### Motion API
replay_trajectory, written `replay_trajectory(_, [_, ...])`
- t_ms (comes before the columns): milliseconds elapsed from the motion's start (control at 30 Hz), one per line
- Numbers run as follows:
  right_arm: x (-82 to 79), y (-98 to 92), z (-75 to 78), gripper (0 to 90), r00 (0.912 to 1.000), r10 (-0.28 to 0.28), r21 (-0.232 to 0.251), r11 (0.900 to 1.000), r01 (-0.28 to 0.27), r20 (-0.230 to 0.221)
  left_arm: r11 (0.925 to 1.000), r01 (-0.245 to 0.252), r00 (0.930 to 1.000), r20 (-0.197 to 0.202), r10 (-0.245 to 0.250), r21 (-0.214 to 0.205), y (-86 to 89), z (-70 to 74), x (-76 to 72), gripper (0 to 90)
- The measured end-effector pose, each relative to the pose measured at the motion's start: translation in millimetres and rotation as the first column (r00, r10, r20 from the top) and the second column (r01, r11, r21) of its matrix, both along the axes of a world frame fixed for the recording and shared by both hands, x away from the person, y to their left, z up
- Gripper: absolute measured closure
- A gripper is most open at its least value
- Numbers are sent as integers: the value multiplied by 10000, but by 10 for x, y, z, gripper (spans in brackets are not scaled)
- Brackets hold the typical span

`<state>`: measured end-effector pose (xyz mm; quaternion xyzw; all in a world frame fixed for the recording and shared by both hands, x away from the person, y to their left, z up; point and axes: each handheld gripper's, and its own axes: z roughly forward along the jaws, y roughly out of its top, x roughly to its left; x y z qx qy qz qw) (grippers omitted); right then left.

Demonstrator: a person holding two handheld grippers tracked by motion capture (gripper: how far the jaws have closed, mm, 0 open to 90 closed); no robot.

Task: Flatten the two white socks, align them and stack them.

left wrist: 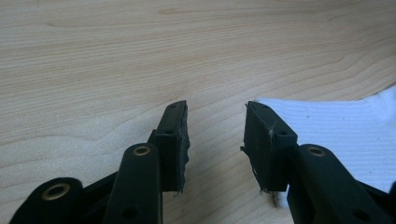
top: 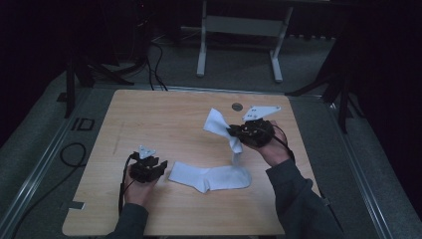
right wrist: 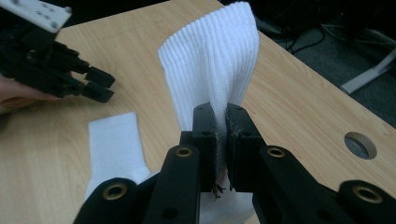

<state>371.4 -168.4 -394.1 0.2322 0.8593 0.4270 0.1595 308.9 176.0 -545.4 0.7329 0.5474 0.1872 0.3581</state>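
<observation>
Two tongs [top: 166, 166] [top: 230, 130], two white socks [top: 209, 178] [top: 219, 124]

High view dim, murky; both gripper views bright, sharp.

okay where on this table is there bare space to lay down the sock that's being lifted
The far-left stretch of the table, beyond the left gripper, is bare wood. So is the near edge in front of the flat sock. It is crowded at the middle right, where the right gripper clamps the lifted sock above the flat one.
</observation>
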Motion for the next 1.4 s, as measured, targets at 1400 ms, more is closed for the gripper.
replay_trajectory(1400, [-461,312,-606,825,9903,975,-289,9945,-1008,-992,9998,213,9998,-63,-213,-3,-23,3,-12,598])
